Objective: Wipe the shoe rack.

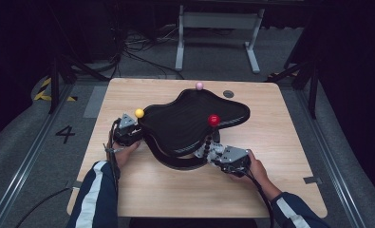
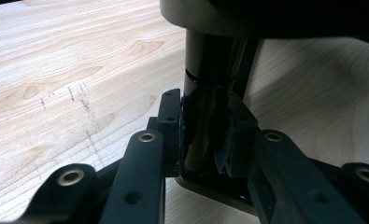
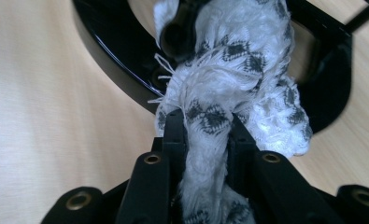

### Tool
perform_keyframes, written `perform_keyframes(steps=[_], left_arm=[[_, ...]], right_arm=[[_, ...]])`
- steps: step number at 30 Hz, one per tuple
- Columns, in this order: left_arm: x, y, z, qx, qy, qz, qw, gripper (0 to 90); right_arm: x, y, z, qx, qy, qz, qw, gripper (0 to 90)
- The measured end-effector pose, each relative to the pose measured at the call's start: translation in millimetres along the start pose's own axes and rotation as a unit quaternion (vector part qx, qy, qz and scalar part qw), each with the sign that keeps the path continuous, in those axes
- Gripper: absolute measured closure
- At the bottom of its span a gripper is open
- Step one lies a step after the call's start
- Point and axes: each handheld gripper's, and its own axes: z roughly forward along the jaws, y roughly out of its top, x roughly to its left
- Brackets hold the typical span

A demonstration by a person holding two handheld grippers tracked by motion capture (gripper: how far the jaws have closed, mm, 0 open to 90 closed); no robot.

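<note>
A black wavy-edged tray stands on a stand with a curved black base in the middle of the wooden table. A yellow ball, a red ball and a pink ball sit at its rim. At the tray's left side, my left gripper is shut on a black upright post under the tray, with its jaws on both sides of it. My right gripper is shut on a white cloth with a dark pattern. It presses the cloth against the glossy black base.
The table has bare wood to the right and along the front edge. A grey round cap sits in the top behind the tray. A piece of tape lies near the right front edge. A white frame stands on the floor beyond.
</note>
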Motion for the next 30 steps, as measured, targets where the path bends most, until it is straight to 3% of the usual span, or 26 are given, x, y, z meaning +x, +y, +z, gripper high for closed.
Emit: perform_keyframes(steps=[7,11,14,17,21,26,30], left_arm=[[-0.1,-0.3,-0.1,0.000,-0.002,0.003,1.0000,73.2],[-0.7,-0.4,-0.3,0.001,0.001,0.007,1.0000,73.0],[-1.1,-0.4,-0.7,0.003,0.002,0.007,1.0000,72.9],[-1.0,-0.4,-0.7,0.003,0.002,0.007,1.0000,72.9],[-1.1,-0.4,-0.5,0.003,0.003,0.008,1.0000,72.9],[-1.7,-0.4,-0.3,0.003,0.005,0.010,0.9999,73.1],[-1.5,-0.3,-0.1,0.003,0.005,0.010,0.9999,73.1]], right_arm=[[-16.5,-5.8,8.4,0.021,-0.047,0.026,0.9984,75.3],[-21.8,-8.4,7.5,0.022,-0.055,0.040,0.9974,75.3],[-23.4,-8.7,2.8,0.015,-0.047,0.040,0.9980,75.2],[-23.0,-2.1,-19.7,-0.028,-0.030,0.035,0.9986,75.6],[-17.2,13.0,-47.3,-0.075,-0.042,0.021,0.9960,75.7],[-17.3,25.8,-66.6,-0.106,-0.062,0.012,0.9923,75.6],[-17.8,37.7,-83.5,-0.137,-0.080,0.009,0.9873,75.3]])
